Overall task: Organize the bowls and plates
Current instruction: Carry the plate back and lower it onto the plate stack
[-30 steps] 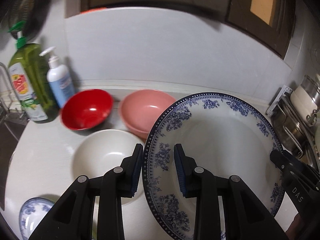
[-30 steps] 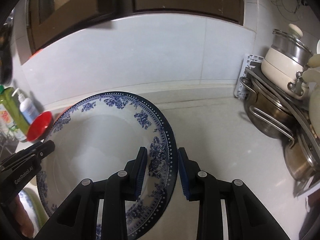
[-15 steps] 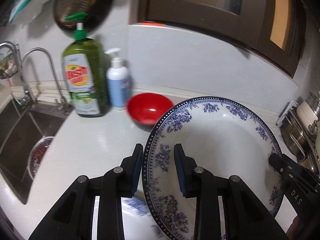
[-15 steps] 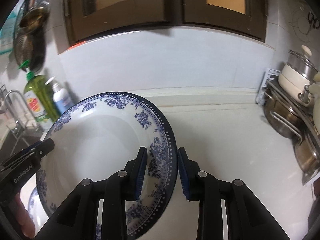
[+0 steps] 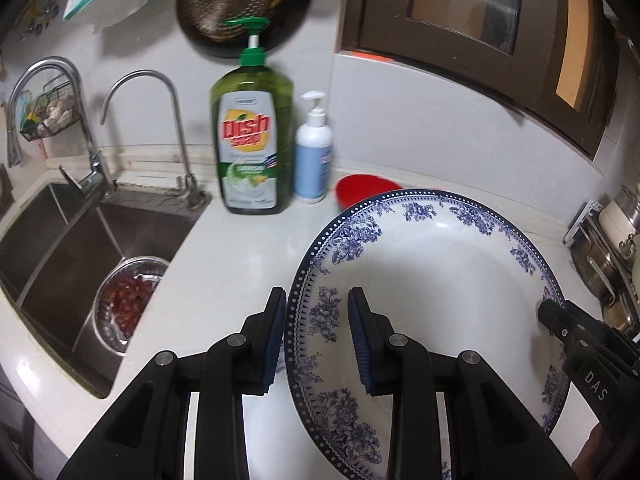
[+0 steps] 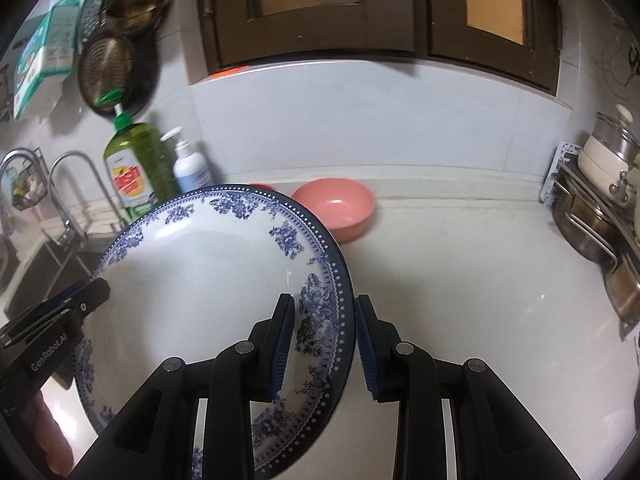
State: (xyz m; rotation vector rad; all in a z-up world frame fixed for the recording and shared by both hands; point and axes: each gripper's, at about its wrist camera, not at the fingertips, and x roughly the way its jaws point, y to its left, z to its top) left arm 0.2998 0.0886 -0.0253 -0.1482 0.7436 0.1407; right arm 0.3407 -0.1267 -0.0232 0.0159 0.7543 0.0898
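Left wrist: left gripper (image 5: 317, 340) and right gripper (image 6: 324, 346) clamp plate (image 5: 432, 280) rims.

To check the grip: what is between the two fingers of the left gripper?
The rim of the blue-patterned plate stands between the left gripper fingers, seen in the left wrist view.

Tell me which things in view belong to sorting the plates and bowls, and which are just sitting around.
Part of the job:
blue-patterned plate, gripped by left gripper and right gripper
red bowl
pink bowl

Just lying about:
dish soap bottle
white pump bottle
colander of red beans
pots
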